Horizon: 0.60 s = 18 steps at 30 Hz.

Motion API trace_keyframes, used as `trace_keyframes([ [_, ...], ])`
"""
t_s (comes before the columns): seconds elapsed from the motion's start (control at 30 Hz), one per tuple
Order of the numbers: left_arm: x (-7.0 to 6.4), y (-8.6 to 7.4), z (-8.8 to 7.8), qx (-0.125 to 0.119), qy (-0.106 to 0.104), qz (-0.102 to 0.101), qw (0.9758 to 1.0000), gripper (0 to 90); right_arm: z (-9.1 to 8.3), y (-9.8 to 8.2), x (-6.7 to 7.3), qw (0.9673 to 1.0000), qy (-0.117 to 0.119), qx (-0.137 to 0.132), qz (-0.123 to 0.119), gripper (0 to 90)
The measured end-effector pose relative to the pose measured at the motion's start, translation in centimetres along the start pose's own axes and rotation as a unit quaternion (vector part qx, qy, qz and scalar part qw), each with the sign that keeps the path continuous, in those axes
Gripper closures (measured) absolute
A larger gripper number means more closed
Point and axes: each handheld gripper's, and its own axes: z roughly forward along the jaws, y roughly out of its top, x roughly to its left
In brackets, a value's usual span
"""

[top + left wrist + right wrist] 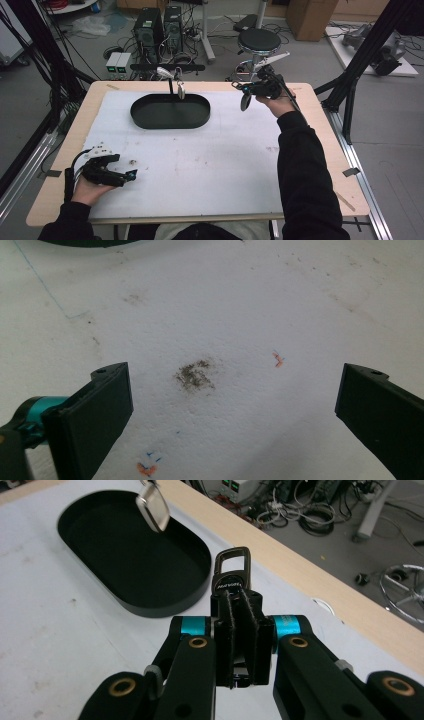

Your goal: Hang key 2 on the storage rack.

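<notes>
Though half hidden, gripper (240,635) clamps keychain (231,575).

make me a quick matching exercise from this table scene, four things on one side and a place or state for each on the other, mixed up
Things:
1. left gripper
2. right gripper
3. black oval tray
4. key fob

Places or states:
A. lying at the far side of the white mat
B. clamped between shut jaws
C. low over the mat, jaws wide apart, nothing between them
D. lifted near the table's far right, jaws closed on something

Pairs: 1-C, 2-D, 3-A, 4-B
</notes>
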Motion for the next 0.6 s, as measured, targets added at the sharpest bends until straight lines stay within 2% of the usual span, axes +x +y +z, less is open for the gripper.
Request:
trace_keyframes([
  [0.07,0.0,0.0,0.0,0.000,0.001,0.000,1.0000,2.4,0.2,0.5,0.5,0.9999,0.009,-0.008,-0.005,85.1],
  [0.27,0.0,0.0,-0.1,-0.003,0.000,-0.001,1.0000,2.4,1.2,1.5,1.6,0.9996,0.019,-0.009,-0.017,85.1],
  [0.4,0.0,0.0,-0.1,-0.005,0.001,0.000,1.0000,2.4,1.9,2.2,2.3,0.9995,0.024,-0.001,-0.021,85.1],
  [0.6,0.0,0.0,-0.2,-0.006,0.002,0.000,1.0000,2.4,2.4,3.5,3.1,0.9990,0.033,-0.015,-0.026,85.0],
])
